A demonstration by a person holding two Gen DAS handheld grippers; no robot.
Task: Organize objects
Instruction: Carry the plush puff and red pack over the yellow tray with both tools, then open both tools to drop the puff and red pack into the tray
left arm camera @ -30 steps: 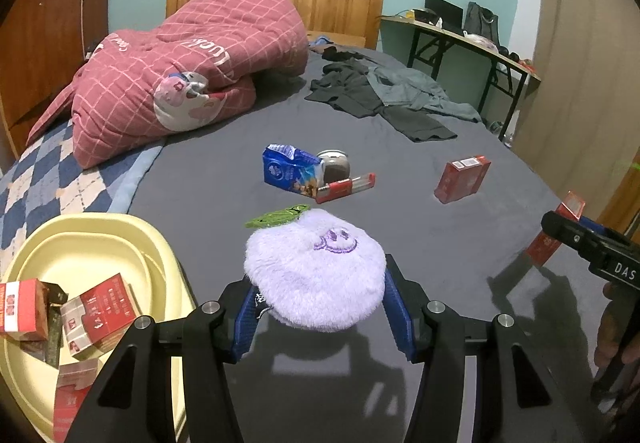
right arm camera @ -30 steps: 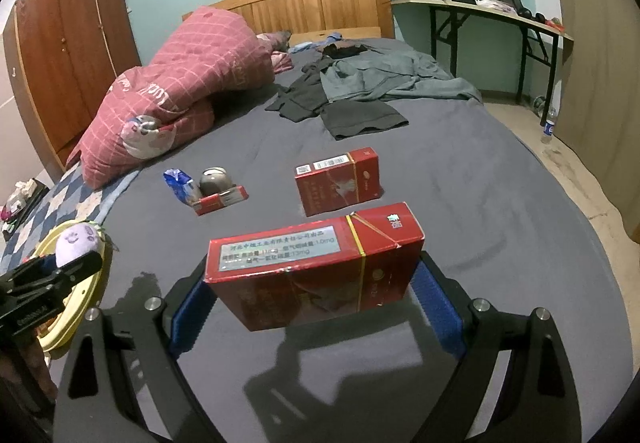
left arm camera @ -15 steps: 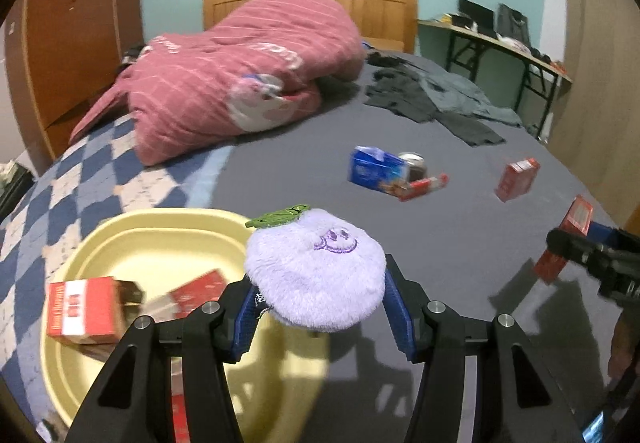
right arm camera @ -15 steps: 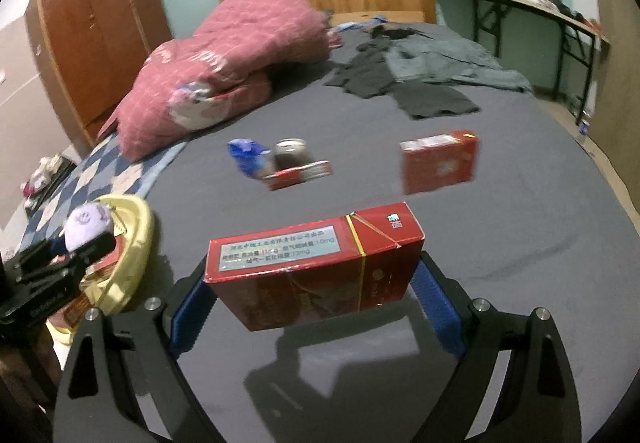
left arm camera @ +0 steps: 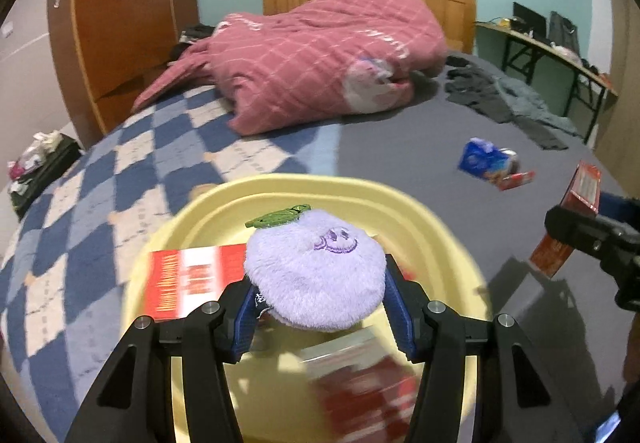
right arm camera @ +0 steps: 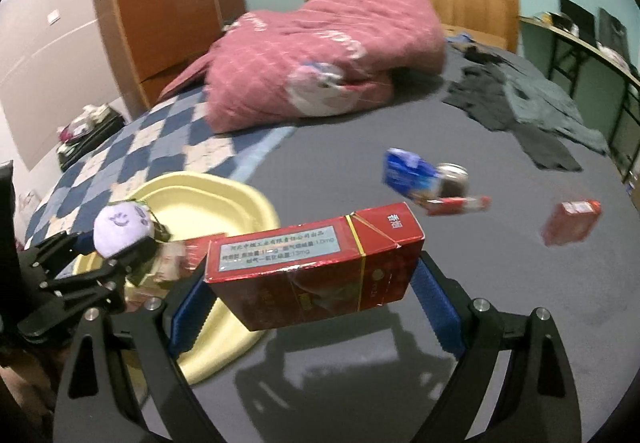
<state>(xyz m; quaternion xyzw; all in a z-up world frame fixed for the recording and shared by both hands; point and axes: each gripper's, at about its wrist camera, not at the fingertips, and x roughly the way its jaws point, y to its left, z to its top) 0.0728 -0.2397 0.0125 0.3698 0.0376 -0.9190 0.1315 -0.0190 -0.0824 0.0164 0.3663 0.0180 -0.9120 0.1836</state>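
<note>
My left gripper (left arm camera: pixel 320 303) is shut on a purple plush toy (left arm camera: pixel 316 271) with a green leaf, held over the yellow tub (left arm camera: pixel 432 227); the toy also shows in the right wrist view (right arm camera: pixel 122 229). Red boxes (left arm camera: pixel 192 279) lie in the tub. My right gripper (right arm camera: pixel 316 283) is shut on a long red carton (right arm camera: pixel 316 267), held above the grey bedspread just right of the tub (right arm camera: pixel 224 199). That carton shows in the left wrist view (left arm camera: pixel 576 211).
On the bed lie a blue packet (right arm camera: pixel 408 175), a round tin (right arm camera: pixel 452 179), a small red pack (right arm camera: pixel 460 205) and a red box (right arm camera: pixel 572 221). A pink quilt (right arm camera: pixel 320 59) and dark clothes (right arm camera: pixel 520 103) lie further back. A wardrobe (left arm camera: pixel 120 15) stands at the left.
Both grippers have swung left toward the yellow tub. The plush toy is now over the tub, and the carton has come close beside it.
</note>
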